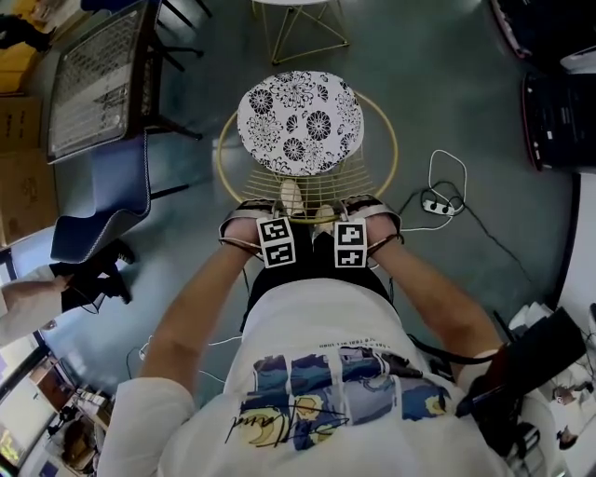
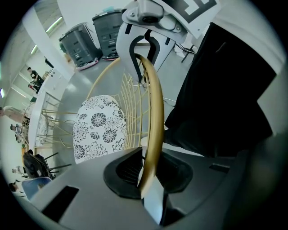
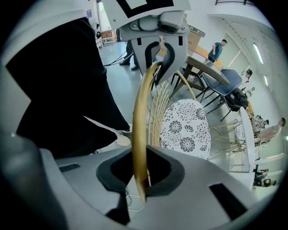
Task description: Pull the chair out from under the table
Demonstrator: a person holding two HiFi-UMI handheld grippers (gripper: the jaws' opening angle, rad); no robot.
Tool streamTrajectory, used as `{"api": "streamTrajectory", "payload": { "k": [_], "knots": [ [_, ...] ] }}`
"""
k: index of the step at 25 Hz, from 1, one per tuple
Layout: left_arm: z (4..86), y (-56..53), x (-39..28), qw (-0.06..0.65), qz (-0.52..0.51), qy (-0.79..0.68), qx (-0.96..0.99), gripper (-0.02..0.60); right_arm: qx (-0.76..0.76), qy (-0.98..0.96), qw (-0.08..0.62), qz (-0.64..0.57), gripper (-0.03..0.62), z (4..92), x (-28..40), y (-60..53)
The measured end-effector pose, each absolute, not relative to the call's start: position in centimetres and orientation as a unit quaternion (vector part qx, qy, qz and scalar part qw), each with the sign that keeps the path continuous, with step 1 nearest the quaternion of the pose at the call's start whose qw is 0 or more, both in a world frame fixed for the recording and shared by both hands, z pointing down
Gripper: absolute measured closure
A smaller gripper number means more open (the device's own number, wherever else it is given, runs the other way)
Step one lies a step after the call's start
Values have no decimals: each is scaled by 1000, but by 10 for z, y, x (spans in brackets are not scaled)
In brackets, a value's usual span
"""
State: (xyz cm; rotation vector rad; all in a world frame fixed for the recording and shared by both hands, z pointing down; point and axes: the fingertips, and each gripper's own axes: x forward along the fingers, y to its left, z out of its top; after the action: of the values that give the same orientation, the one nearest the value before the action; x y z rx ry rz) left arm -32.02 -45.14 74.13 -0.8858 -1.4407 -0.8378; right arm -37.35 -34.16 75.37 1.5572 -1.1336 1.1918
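Observation:
The chair (image 1: 298,116) is a gold wire frame with a round black-and-white floral cushion, standing on the floor straight ahead of me. Its gold back rim (image 1: 312,200) is the near edge. My left gripper (image 1: 264,216) and right gripper (image 1: 363,214) point down side by side, each shut on that rim. In the left gripper view the gold rim (image 2: 152,112) runs up out of my left gripper (image 2: 150,170). The right gripper view shows the same rim (image 3: 139,121) clamped in my right gripper (image 3: 140,175). A small white table (image 1: 298,23) with gold wire legs stands just beyond the chair.
A blue chair (image 1: 102,196) and a mesh-topped table (image 1: 93,74) stand at the left. A white power strip with cables (image 1: 438,203) lies on the floor at the right. Black cases (image 1: 559,112) sit at the far right. A person's dark shoe (image 1: 93,279) is at the left.

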Motion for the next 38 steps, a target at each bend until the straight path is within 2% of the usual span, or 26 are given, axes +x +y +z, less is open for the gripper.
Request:
{"api": "streamTrajectory", "payload": {
  "k": [13,19,23,25,29,33,35,38],
  "knots": [
    [745,-463,-326,591,-377,-603,-381,518,629,-470,398,475,551,753,-383,-355],
    [729,-462,-329,553,-397,-609,-407,504,644,-491,316,494,530,734,-388,-353],
    [701,-458,-328,495,-412,-619,-449,474,665,-490,240,509,470,709,-385,-348],
    [683,-451,-325,456,-415,-624,-480,472,680,-481,227,505,470,697,-378,-342],
    [628,-430,-318,302,-438,-631,-565,472,705,-467,181,502,470,658,-372,-337],
    [574,-412,-310,157,-446,-618,-628,474,754,-435,109,480,471,622,-364,-336],
    [558,-410,-308,129,-444,-609,-644,474,774,-421,75,466,476,609,-364,-340],
    [533,-411,-303,99,-425,-595,-675,501,788,-412,57,453,532,588,-369,-351]
  ]
}}
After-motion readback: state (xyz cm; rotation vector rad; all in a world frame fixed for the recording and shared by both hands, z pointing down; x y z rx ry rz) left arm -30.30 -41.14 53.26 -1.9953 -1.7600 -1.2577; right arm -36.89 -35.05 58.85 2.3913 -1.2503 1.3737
